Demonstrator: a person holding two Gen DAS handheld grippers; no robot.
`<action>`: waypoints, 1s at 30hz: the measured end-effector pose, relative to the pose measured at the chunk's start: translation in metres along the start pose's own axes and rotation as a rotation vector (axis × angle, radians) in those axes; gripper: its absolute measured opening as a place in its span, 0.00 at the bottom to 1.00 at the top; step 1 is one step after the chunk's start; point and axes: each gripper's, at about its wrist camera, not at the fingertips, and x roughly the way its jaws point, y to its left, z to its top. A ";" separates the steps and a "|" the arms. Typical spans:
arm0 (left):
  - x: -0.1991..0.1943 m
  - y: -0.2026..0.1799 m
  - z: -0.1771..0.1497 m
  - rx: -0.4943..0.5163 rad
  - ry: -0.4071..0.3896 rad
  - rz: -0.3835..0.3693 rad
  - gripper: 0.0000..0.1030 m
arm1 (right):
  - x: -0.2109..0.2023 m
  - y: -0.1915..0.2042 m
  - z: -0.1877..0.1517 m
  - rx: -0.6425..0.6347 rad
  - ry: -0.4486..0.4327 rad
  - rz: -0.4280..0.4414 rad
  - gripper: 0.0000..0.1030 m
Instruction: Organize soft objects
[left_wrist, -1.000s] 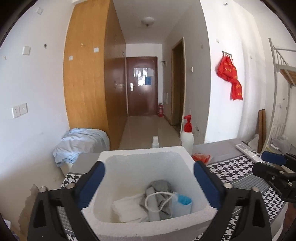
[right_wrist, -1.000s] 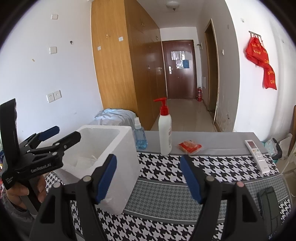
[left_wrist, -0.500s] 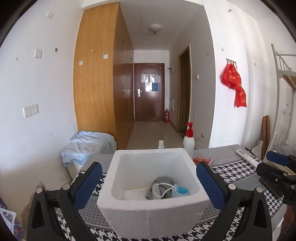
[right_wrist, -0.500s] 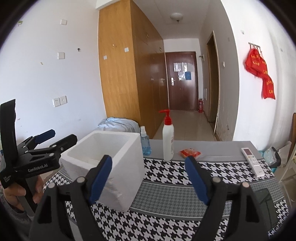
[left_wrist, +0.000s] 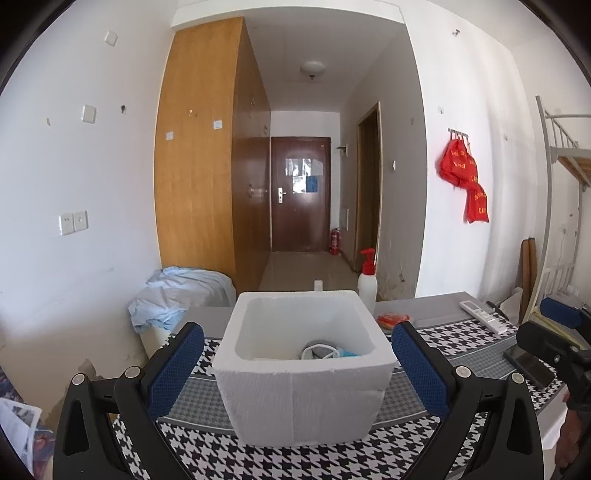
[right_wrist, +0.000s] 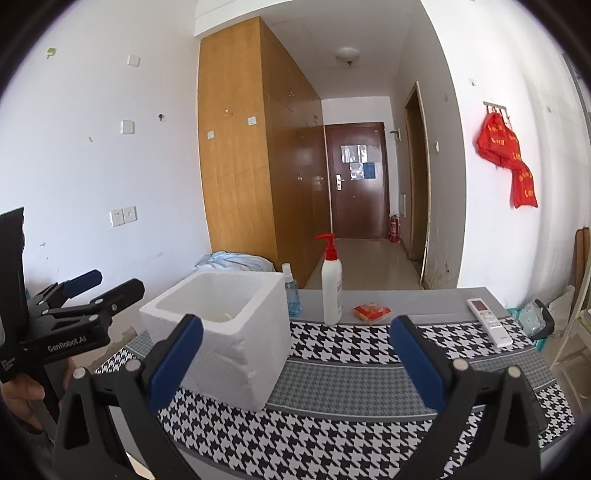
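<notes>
Both wide-open, empty tongs (left_wrist: 297, 363) have backed off; foam box (left_wrist: 303, 391) sits ahead.

Left wrist view looks level-ish along its fingers (left_wrist: 177, 365), close on the foam box (left_wrist: 303, 373), hallway door upper centre. Right wrist view sits further right, box (right_wrist: 221, 332) lower left. Both share counter (right_wrist: 351, 387), box, door.
</notes>
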 end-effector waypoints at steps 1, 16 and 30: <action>-0.002 0.001 0.000 0.002 -0.002 0.000 0.99 | -0.003 0.001 -0.001 -0.002 -0.006 0.002 0.99; -0.027 0.004 -0.021 -0.017 -0.045 -0.014 0.99 | -0.020 0.008 -0.018 -0.020 -0.049 0.017 0.99; -0.029 0.002 -0.043 -0.023 -0.029 -0.002 0.99 | -0.015 0.008 -0.040 -0.009 -0.022 0.026 0.99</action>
